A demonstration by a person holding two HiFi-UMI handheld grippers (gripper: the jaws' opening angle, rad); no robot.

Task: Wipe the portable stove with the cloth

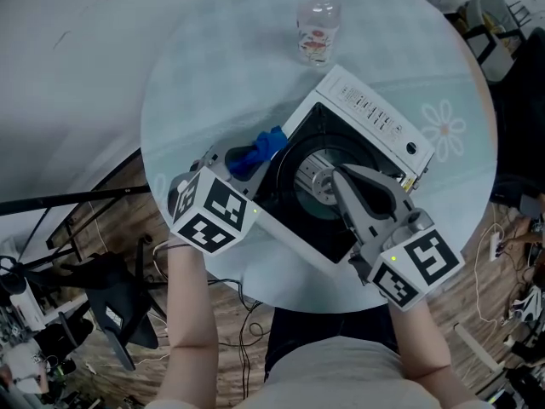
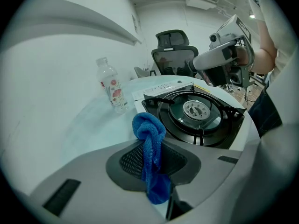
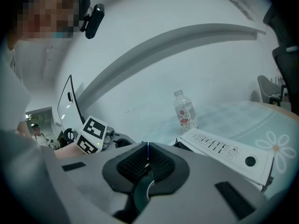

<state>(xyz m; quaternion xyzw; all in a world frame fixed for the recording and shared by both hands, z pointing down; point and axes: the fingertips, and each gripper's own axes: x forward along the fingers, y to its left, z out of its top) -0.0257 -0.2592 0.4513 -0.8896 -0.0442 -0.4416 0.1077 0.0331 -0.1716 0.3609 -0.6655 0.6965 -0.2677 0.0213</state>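
The white portable stove [image 1: 375,113] with its black burner well sits on the round table [image 1: 213,66]. My left gripper [image 1: 241,162] is shut on a bunched blue cloth [image 1: 261,146] at the stove's left edge. In the left gripper view the cloth [image 2: 149,134] hangs between the jaws of the left gripper [image 2: 152,158], just short of the burner [image 2: 197,109]. My right gripper [image 1: 338,175] hovers over the burner, shut and holding nothing. Its closed jaws fill the right gripper view [image 3: 147,158], with the stove's control panel [image 3: 224,149] to the right.
A clear water bottle [image 1: 318,20] stands on the table behind the stove, also in the left gripper view [image 2: 112,88] and the right gripper view [image 3: 185,111]. An office chair [image 2: 175,50] stands beyond the table. Cables lie on the wooden floor [image 1: 230,313].
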